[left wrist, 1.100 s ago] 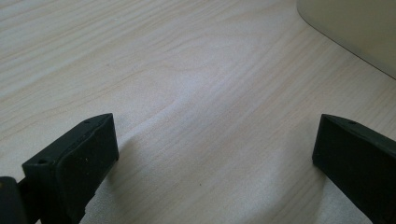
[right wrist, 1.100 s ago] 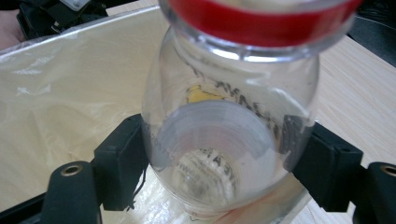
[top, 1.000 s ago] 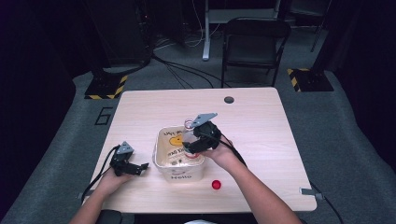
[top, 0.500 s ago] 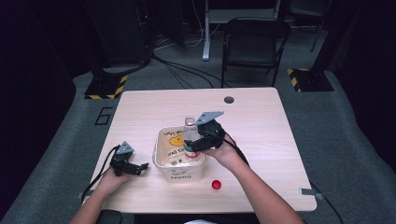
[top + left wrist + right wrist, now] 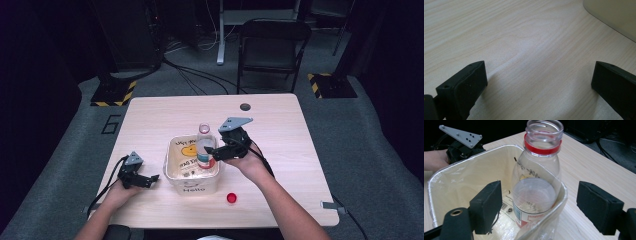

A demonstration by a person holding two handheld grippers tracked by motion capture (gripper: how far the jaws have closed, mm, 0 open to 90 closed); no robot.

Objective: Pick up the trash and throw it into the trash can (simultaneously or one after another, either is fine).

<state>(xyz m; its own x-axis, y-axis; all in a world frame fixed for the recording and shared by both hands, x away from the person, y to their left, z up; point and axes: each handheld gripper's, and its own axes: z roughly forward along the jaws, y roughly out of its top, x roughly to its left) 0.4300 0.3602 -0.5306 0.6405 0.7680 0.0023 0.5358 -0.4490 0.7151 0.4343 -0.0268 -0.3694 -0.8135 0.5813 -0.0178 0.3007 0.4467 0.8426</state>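
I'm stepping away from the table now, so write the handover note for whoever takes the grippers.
Left gripper: open, nothing between its jaws, low over the wooden table beside the bin.
Right gripper: open, jaws either side of the bottle, not pressing it.
Clear uncapped plastic bottle with red neck ring: upright inside the cream lined plastic bin, against its wall.
Red round cap: on the table, in front of the bin.
Done: bottle is in the bin.
Left: possibly the cap.
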